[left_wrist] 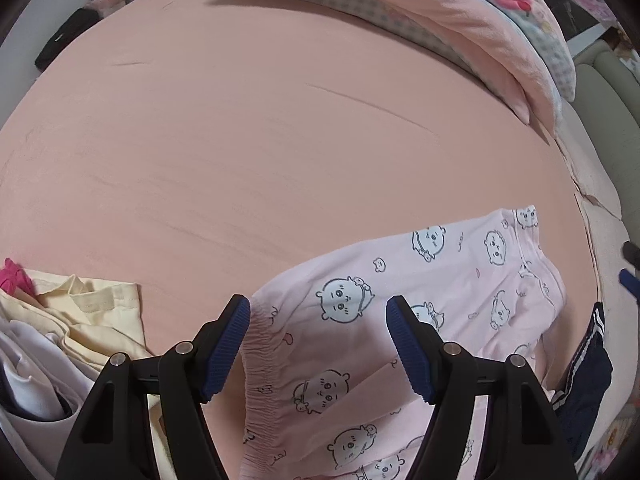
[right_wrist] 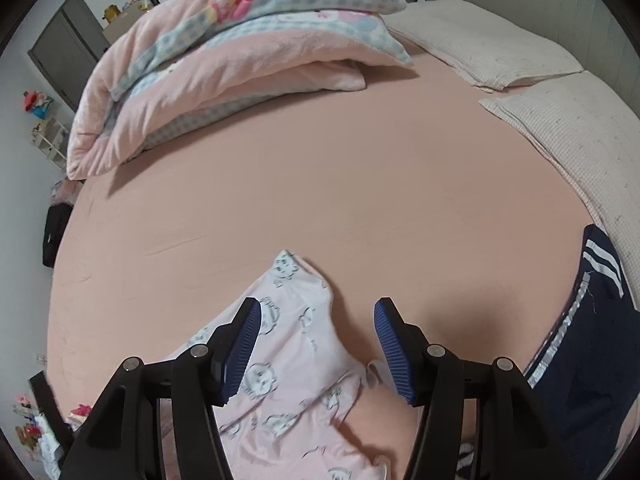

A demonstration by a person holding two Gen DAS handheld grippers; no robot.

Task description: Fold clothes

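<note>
The pink pyjamas (left_wrist: 420,304) run off the bottom edge in both views, so their full shape cannot be told. In the left view, black gripper arms cover part of them, and the yellow cloth (left_wrist: 92,312) and white cloth (left_wrist: 28,384) are cut by the left edge. The navy garment (right_wrist: 588,344) leaves the right view at its right edge. The shelf toys (right_wrist: 38,106) are too small to identify. The printed faces near the right gripper's fingers are blurred.

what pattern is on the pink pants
Pale pink pants with cartoon animal faces, clearest in the left wrist view.
</note>
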